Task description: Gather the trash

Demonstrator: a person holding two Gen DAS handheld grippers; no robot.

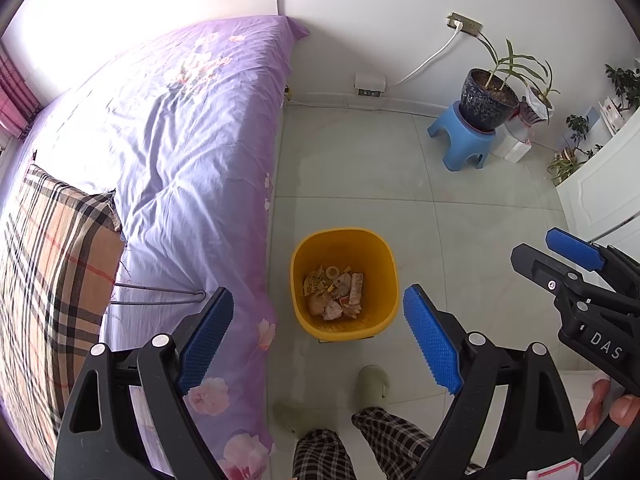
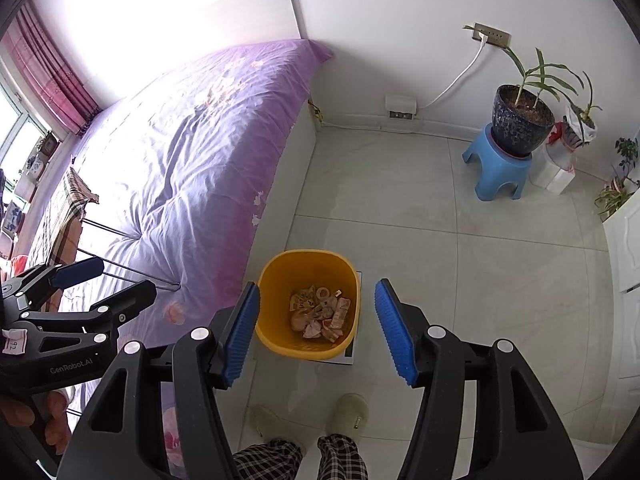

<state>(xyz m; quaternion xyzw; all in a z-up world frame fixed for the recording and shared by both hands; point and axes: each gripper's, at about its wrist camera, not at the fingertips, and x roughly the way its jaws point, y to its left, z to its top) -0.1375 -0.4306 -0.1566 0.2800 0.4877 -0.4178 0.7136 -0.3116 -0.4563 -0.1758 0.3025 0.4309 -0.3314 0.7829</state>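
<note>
One yellow bin point(image 1: 345, 282) stands on the tiled floor point(image 1: 460, 208) just beside the bed point(image 1: 180, 152), holding a heap of crumpled wrappers point(image 1: 334, 292) too jumbled to count. Seen from the left wrist, the bin lies between the blue pads of the left claw point(image 1: 319, 336), which is spread wide and holds nothing; the right claw point(image 1: 560, 258) shows at 3 o'clock, its two fingers apart and nothing between them. Seen from the right wrist, the bin point(image 2: 308, 304) sits between that claw's point(image 2: 316, 330) widely spread pads, with the left claw point(image 2: 104, 280) at 9 o'clock over the bed. At 6 o'clock are two slippers point(image 2: 348, 412) and two checked trouser legs point(image 2: 304, 460). On the bed at 9 o'clock lies one plaid cushion point(image 1: 52, 280) by one wire hanger point(image 1: 160, 295). At 2 o'clock, against the wall, one blue stool point(image 1: 464, 136) carries one dark pot point(image 1: 486, 100) with a plant; a white box point(image 1: 514, 148) stands just beside it. One socket box point(image 1: 370, 84) sits at the wall's foot.
</note>
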